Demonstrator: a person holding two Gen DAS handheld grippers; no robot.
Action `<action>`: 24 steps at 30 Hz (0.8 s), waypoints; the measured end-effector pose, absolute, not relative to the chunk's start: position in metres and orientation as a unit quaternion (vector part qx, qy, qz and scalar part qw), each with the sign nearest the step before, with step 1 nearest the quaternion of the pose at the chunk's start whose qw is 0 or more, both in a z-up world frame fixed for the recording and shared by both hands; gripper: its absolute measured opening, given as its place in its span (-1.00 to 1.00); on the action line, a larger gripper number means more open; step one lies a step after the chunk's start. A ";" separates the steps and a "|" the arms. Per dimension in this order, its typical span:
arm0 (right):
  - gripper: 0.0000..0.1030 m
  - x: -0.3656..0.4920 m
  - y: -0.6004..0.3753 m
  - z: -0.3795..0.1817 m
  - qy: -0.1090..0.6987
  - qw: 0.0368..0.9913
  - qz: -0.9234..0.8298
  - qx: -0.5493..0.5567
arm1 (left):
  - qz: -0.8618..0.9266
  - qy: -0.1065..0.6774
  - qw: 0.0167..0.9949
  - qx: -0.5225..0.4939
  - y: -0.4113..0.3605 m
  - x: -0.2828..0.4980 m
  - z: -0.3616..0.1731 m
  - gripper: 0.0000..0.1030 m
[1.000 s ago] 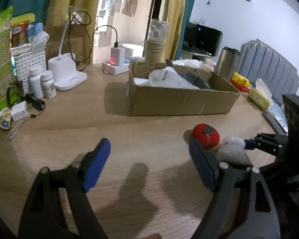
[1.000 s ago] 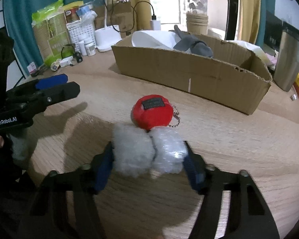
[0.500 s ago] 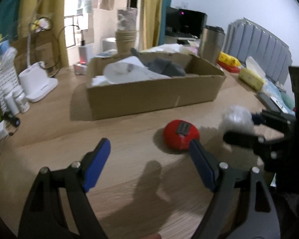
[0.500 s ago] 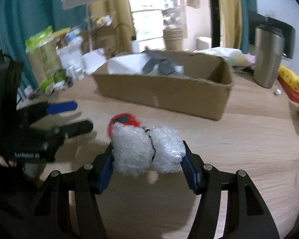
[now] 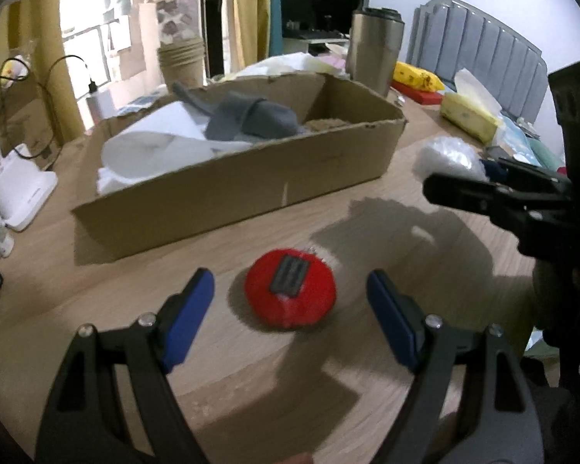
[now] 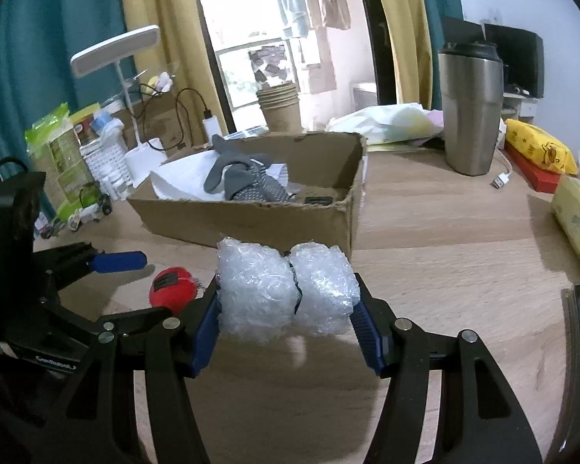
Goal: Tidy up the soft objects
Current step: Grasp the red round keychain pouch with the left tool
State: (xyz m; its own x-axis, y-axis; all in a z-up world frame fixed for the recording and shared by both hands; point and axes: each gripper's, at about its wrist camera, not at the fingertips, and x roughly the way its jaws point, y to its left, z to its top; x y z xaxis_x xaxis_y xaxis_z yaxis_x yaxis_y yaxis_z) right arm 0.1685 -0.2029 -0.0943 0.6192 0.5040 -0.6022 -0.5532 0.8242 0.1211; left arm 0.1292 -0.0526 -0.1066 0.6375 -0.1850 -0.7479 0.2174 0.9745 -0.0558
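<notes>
Left jaws wide and empty over a red plush ball; right jaws clamped on a bundle of bubble wrap.

The left gripper (image 5: 290, 301) stands spread, its blue pads apart from the red plush ball (image 5: 290, 288) that lies on the wooden table (image 5: 96, 309) between and just ahead of them, a dark label on its top. Behind the ball sits the cardboard box (image 5: 243, 178), holding white paper and a grey soft toy (image 5: 251, 120). To the right, the right gripper (image 6: 288, 319) pinches the bubble wrap bundle (image 6: 286, 292) from both sides, its pads pressed into the wrap, which is held clear of the table near the box's corner. A steel tumbler (image 6: 469, 112) stands upright further right, and yellow packets (image 6: 537, 147) lie at the table's edge.
</notes>
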 end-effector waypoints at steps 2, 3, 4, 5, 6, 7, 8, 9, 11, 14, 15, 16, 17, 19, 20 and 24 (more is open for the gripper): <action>0.24 0.170 -0.204 -0.093 0.322 0.898 0.297 -0.036 | -0.117 0.424 0.898 0.013 -0.055 0.137 -0.109 0.60; 0.24 0.169 -0.203 -0.091 0.319 0.897 0.303 -0.037 | -0.120 0.429 0.895 0.010 -0.056 0.141 -0.111 0.60; 0.24 0.168 -0.203 -0.090 0.315 0.898 0.306 -0.038 | -0.123 0.436 0.892 0.010 -0.058 0.144 -0.113 0.60; 0.24 0.167 -0.202 -0.088 0.311 0.898 0.309 -0.041 | -0.124 0.440 0.889 0.013 -0.060 0.147 -0.114 0.60; 0.24 0.166 -0.201 -0.087 0.308 0.897 0.313 -0.042 | -0.123 0.445 0.887 0.019 -0.062 0.150 -0.116 0.60; 0.24 0.166 -0.202 -0.087 0.307 0.897 0.315 -0.043 | -0.124 0.446 0.886 0.023 -0.064 0.150 -0.116 0.60; 0.24 0.168 -0.202 -0.086 0.306 0.897 0.316 -0.043 | -0.125 0.447 0.885 0.025 -0.065 0.151 -0.116 0.60; 0.24 0.169 -0.202 -0.086 0.306 0.897 0.316 -0.042 | -0.126 0.448 0.885 0.028 -0.066 0.151 -0.116 0.60; 0.24 0.171 -0.204 -0.086 0.305 0.897 0.316 -0.039 | -0.134 0.446 0.884 0.027 -0.065 0.149 -0.116 0.60; 0.24 0.172 -0.207 -0.087 0.306 0.896 0.320 -0.030 | -0.132 0.448 0.884 0.027 -0.066 0.150 -0.119 0.58; 0.24 0.172 -0.207 -0.087 0.306 0.896 0.322 -0.029 | -0.130 0.450 0.883 0.026 -0.065 0.151 -0.119 0.58; 0.24 0.171 -0.207 -0.087 0.306 0.896 0.322 -0.029 | -0.128 0.450 0.884 0.024 -0.063 0.150 -0.120 0.58; 0.24 0.170 -0.206 -0.088 0.305 0.895 0.323 -0.030 | -0.129 0.449 0.884 0.021 -0.062 0.150 -0.119 0.57; 0.24 0.168 -0.205 -0.088 0.305 0.895 0.325 -0.033 | -0.133 0.442 0.887 0.018 -0.061 0.147 -0.117 0.29; 0.24 0.168 -0.204 -0.087 0.305 0.895 0.325 -0.034 | -0.133 0.441 0.887 0.021 -0.061 0.146 -0.118 0.20; 0.24 0.166 -0.204 -0.086 0.303 0.896 0.323 -0.034 | -0.135 0.442 0.886 0.024 -0.059 0.144 -0.120 0.00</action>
State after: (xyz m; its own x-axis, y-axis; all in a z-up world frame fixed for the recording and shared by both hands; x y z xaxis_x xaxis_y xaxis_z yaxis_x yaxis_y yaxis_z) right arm 0.1664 -0.2037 -0.0864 0.6072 0.5588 -0.5648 -0.6003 0.7884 0.1346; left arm 0.1438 -0.0595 -0.1195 0.5727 -0.2170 -0.7906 0.2601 0.9626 -0.0757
